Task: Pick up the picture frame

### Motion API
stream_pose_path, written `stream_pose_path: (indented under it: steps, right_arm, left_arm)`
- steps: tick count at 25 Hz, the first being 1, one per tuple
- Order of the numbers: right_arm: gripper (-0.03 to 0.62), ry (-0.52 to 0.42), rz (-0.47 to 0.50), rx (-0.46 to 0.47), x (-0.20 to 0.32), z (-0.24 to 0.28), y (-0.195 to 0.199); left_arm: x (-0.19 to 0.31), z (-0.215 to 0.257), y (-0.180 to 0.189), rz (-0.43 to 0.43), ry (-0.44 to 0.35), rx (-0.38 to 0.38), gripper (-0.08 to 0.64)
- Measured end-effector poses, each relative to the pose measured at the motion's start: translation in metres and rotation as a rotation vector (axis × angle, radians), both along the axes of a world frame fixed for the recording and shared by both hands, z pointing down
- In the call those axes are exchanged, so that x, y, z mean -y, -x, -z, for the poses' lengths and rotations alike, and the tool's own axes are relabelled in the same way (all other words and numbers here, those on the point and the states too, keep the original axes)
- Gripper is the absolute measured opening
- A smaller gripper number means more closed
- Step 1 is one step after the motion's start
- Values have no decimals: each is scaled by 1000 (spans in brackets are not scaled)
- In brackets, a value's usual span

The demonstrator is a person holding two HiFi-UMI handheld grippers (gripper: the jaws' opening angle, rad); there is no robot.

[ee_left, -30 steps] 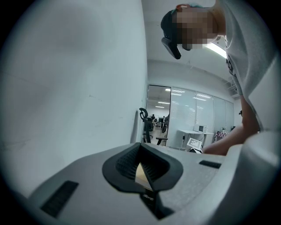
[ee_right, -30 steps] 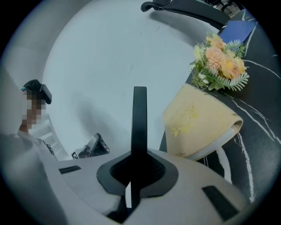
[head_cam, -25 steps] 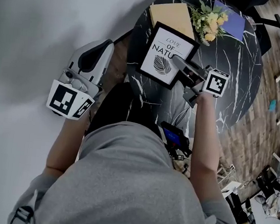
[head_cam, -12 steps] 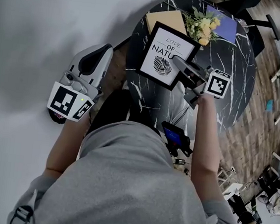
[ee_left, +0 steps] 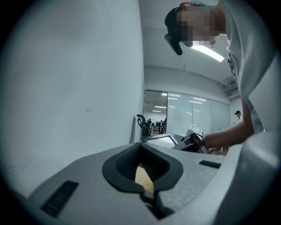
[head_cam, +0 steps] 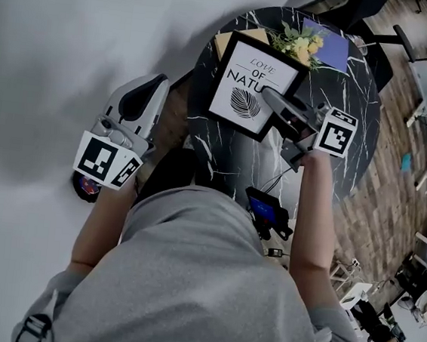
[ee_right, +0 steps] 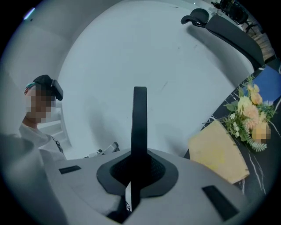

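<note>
Head view has the picture frame (head_cam: 249, 87), black-edged with a white print of lettering and a leaf, held flat over the round black marble table (head_cam: 337, 149), tilted off square and overlapping a corner of the tan book (head_cam: 225, 42). The right gripper (head_cam: 275, 105) pinches the frame's right edge. In the right gripper view the frame (ee_right: 139, 123) runs edge-on as a thin black bar clamped between the 2 jaws of that gripper (ee_right: 137, 169). Beside the book lie yellow flowers (head_cam: 303, 43) and a blue notebook (head_cam: 330, 56). The left gripper (head_cam: 152, 88) hangs off the table's left side, well apart from the frame. In its own view the left gripper (ee_left: 141, 169) has its jaws pressed together on nothing.
</note>
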State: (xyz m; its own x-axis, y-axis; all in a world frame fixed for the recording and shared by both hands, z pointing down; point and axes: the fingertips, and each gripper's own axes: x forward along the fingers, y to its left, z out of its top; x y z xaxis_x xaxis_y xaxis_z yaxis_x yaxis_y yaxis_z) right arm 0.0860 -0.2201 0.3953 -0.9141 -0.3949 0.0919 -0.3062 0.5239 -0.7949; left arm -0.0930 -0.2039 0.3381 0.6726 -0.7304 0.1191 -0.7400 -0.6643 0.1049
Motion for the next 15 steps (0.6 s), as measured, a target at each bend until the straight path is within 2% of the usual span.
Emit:
stream_pose_path:
  steps: [15]
  right_arm:
    - [31, -143, -13, -13, -12, 66, -5]
  left_arm:
    - [-13, 16, -2, -14, -50, -18, 6]
